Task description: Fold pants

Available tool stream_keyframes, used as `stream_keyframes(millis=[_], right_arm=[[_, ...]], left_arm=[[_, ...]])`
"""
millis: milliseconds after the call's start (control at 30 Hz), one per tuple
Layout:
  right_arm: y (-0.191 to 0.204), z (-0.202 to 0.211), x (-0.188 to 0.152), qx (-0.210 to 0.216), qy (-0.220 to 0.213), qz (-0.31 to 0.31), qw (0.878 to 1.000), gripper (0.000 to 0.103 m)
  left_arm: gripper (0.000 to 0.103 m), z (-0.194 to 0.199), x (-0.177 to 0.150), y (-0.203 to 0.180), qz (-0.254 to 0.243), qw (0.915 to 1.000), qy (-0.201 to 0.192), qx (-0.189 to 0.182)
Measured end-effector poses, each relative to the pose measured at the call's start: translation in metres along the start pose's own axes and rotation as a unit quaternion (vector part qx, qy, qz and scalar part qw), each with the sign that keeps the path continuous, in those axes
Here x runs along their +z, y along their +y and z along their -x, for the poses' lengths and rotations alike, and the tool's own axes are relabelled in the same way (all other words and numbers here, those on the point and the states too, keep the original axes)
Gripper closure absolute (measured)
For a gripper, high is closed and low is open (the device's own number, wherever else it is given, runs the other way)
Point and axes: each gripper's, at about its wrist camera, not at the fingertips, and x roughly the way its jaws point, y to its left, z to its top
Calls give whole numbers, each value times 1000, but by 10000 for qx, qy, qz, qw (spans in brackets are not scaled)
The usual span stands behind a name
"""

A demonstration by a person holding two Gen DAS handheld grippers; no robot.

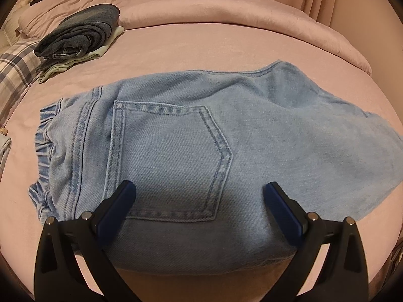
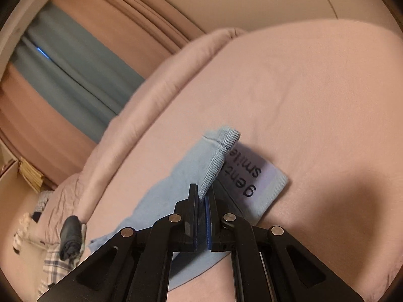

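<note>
Bed (image 1: pixel 226 40): pink sheet filling both views, rolled pink duvet (image 1: pixel 201 2) along the top of the left wrist frame

Pants (image 1: pixel 191 136): light blue denim, spread across the centre of the left wrist frame, back pocket (image 1: pixel 171 161) up, gathered waistband (image 1: pixel 44 148) at centre left; near edge lies between and under the left gripper's fingers

Folded clothes (image 1: pixel 80 32): dark denim stack on pale garments, upper left of the left wrist frame, well apart from the pants

Left gripper (image 1: pixel 200 193): jaws spread wide at the bottom of the frame, holding nothing, over the denim

Right gripper (image 2: pixel 201 198): lower centre of its frame, jaws pressed together on a fold of the pants (image 2: pixel 214 161)

Label (image 2: pixel 254 178): pale lilac, dark lettering, just beside the pinched fold
</note>
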Motion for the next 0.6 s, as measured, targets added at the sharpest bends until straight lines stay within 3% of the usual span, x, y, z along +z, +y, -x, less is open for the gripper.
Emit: stream_keyframes(millis=[200, 367, 467, 600], right_arm=[[-26, -18, -13, -435, 470, -393, 9972, 98], [-37, -20, -13, -292, 493, -592, 9966, 98], [-44, -16, -9, -107, 556, -877, 9945, 97], [-41, -8, -2, -222, 320, -773, 9962, 85]], left_arm=[[1, 0, 0, 1, -55, 10000, 7, -34], [1, 6, 1, 0, -135, 9998, 131, -75], [1, 22, 0, 4, 22, 9995, 117, -286], [1, 44, 1, 3, 188, 9980, -10, -602]])
